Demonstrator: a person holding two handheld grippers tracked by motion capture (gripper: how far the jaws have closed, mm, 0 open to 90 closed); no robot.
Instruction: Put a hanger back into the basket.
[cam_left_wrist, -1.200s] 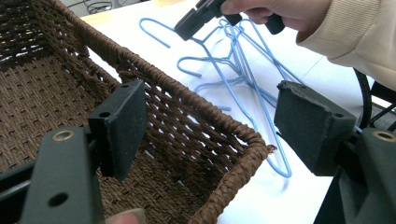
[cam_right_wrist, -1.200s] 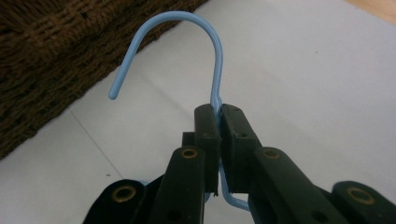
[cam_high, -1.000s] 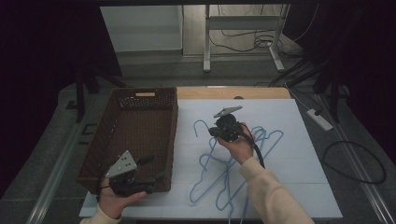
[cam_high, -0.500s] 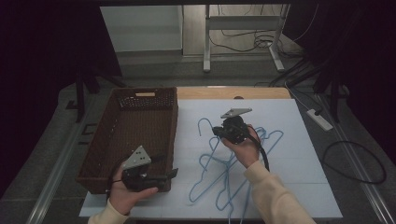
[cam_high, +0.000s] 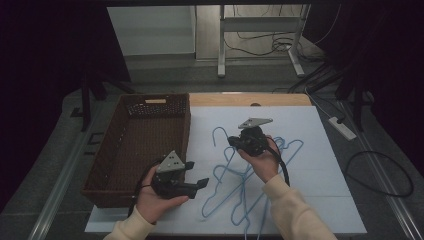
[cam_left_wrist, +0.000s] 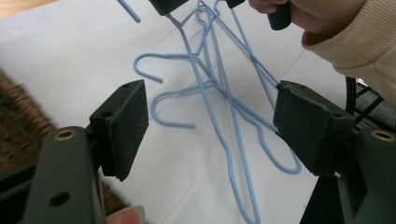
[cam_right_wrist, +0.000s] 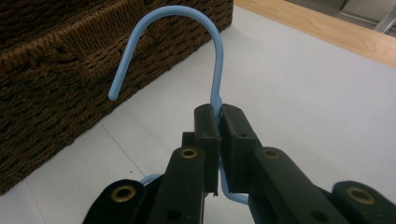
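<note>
From overhead on your side, the high view looks forward and down across the white table sheet (cam_high: 320, 150). Your left gripper view stares close along its jaws at the tangled pale-blue wire hangers (cam_left_wrist: 219, 98); your right gripper view, closer still, faces the brown woven basket (cam_right_wrist: 56, 70), which the high view shares.

This looks like a lab: dark curtains (cam_high: 45, 75) stand around the worktop (cam_high: 320, 150), loose cables (cam_high: 380, 175) and a power strip (cam_high: 342, 127) lie on the grey floor (cam_high: 165, 75).
</note>
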